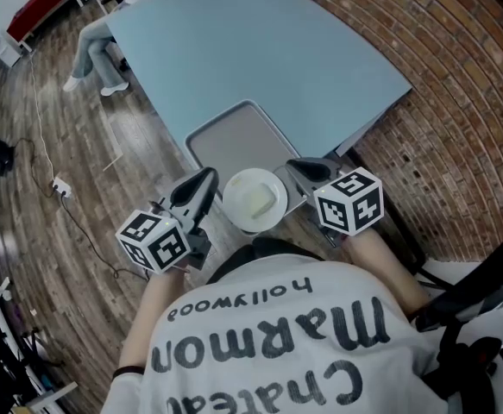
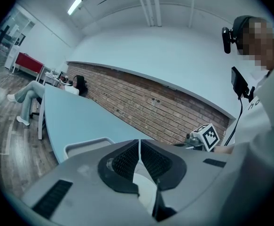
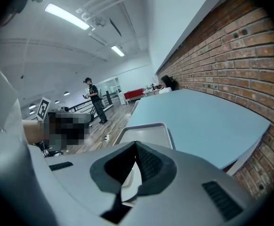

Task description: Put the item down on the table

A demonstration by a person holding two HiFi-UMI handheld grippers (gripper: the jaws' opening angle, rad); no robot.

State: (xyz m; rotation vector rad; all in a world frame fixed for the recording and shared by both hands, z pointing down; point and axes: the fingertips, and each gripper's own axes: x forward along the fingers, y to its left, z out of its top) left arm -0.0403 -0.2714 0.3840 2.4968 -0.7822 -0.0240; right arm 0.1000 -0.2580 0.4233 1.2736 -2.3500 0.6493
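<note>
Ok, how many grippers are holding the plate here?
2. The left gripper is shut on the plate at its left rim, and the right gripper is shut on its right rim, near the grey tray on the table.

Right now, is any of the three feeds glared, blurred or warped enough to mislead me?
Head view: even light and sharp, but the lens bows the table edge, and the white plate is nearly washed out. Left gripper view: dark corners, one bright ceiling lamp. Right gripper view: glaring ceiling strips, and the brick wall curves strongly.
</note>
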